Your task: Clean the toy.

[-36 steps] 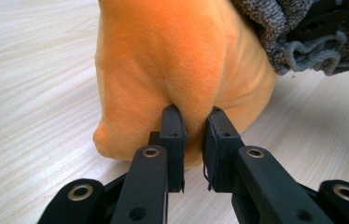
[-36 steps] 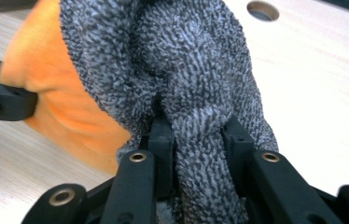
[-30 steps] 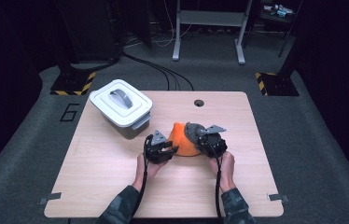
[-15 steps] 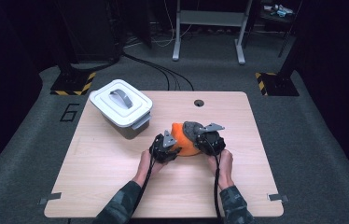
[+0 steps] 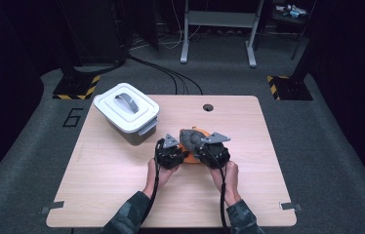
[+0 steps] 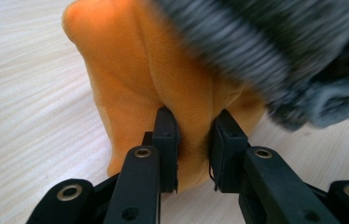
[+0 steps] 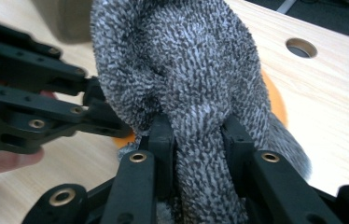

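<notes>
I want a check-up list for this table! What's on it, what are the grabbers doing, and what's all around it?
Surface: light wooden table with a round hole near the far edge.
Job's things: orange cloth and grey towel, bunched together mid-table.
Clutter: white lidded box with a grey handle, at the far left.
Grippers: left gripper pinches a fold of the orange cloth; right gripper pinches the grey towel.
Cables: one black cable trails along each forearm; more run over the floor behind.
Surroundings: dark carpet, yellow-black striped tape, metal stand legs.
</notes>
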`<move>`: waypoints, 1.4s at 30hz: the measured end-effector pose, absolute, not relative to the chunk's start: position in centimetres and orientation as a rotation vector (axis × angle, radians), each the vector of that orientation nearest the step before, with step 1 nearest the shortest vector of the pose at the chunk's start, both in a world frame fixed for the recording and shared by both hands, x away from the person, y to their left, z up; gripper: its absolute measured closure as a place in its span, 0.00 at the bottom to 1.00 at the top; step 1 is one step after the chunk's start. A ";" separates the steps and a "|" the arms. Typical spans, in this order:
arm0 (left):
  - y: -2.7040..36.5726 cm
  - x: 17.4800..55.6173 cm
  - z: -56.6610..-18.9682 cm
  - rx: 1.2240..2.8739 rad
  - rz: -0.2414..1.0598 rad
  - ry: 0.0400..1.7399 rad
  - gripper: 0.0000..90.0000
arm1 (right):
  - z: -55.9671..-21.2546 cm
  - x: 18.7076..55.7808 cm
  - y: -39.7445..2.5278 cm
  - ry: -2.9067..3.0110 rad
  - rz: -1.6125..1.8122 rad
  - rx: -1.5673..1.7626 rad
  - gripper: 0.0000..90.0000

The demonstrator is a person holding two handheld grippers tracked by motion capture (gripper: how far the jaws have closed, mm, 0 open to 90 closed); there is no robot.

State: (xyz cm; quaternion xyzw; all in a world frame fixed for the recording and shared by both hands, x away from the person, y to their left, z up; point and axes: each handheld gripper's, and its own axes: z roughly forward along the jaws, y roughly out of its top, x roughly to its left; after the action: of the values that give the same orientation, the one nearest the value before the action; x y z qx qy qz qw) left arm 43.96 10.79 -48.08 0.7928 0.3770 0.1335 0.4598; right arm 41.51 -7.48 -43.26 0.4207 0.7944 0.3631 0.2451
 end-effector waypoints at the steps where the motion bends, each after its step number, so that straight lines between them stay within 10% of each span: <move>1: 10.9 44.1 -48.2 1.946 0.325 0.937 0.83 | -43.4 41.7 -7.2 2.171 0.968 1.137 0.78; 22: 11.5 44.7 -49.2 1.929 0.300 0.944 0.82 | -45.7 44.1 -12.3 2.093 0.881 1.342 0.78; 30: 11.6 44.8 -49.2 1.948 0.307 0.935 0.80 | -43.7 43.0 -8.2 2.147 0.920 1.198 0.78; 42: 11.7 44.4 -49.8 1.997 0.461 0.833 0.44 | -44.5 44.1 -8.5 2.147 0.938 1.240 0.78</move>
State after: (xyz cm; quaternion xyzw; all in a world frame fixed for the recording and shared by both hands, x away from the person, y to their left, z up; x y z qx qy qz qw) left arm 44.43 11.70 -49.80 0.8070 0.3365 0.1864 0.4481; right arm 44.11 -8.52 -44.50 0.4537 0.7856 0.3434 0.2429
